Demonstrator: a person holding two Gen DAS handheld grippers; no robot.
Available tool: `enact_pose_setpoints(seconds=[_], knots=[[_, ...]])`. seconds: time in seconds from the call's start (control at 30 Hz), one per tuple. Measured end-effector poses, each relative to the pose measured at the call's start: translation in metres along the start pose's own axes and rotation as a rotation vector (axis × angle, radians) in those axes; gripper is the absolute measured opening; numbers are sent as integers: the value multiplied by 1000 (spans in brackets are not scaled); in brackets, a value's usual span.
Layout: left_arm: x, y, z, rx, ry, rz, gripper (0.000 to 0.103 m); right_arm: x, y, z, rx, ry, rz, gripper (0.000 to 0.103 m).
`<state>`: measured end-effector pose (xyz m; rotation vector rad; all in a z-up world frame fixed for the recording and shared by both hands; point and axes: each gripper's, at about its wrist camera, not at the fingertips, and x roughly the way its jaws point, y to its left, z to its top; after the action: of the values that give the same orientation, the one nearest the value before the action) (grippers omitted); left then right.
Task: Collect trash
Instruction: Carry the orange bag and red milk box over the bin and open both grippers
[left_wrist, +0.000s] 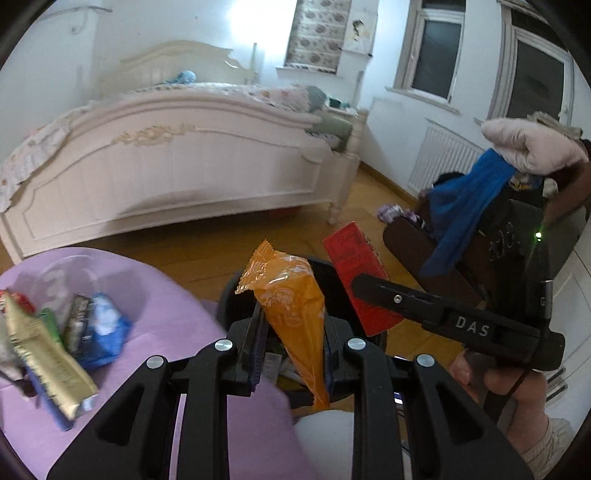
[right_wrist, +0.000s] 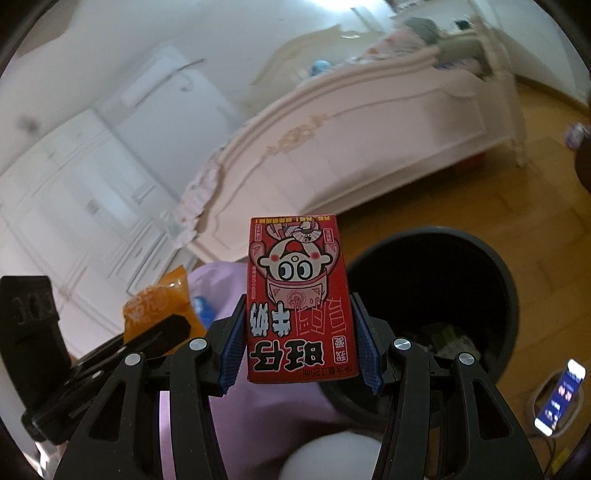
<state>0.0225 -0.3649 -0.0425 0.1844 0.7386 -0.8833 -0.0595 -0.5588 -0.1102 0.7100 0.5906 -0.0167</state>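
My left gripper (left_wrist: 293, 328) is shut on an orange snack wrapper (left_wrist: 291, 299) and holds it over the dark trash bin (left_wrist: 328, 269), whose rim shows behind it. My right gripper (right_wrist: 301, 343) is shut on a red milk carton (right_wrist: 299, 299), upside down, just left of the bin (right_wrist: 509, 295). The carton also shows in the left wrist view (left_wrist: 354, 280), and the orange wrapper in the right wrist view (right_wrist: 159, 310). More wrappers (left_wrist: 55, 336) lie on a purple surface (left_wrist: 166, 306) at the left. Some trash lies in the bin's bottom (right_wrist: 447, 339).
A white bed (left_wrist: 177, 173) stands behind on a wooden floor (left_wrist: 373, 199). A chair heaped with clothes (left_wrist: 480, 206) is at the right. A phone (right_wrist: 561, 391) lies on the floor right of the bin. White wardrobes (right_wrist: 74, 206) line the left wall.
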Motion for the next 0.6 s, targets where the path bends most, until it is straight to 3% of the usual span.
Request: enact_pose_setpoints(seconds=[0.6], knots=[[59,-22,-3,33,123,-30,25,5,-70,-14,131,4,-38,53]])
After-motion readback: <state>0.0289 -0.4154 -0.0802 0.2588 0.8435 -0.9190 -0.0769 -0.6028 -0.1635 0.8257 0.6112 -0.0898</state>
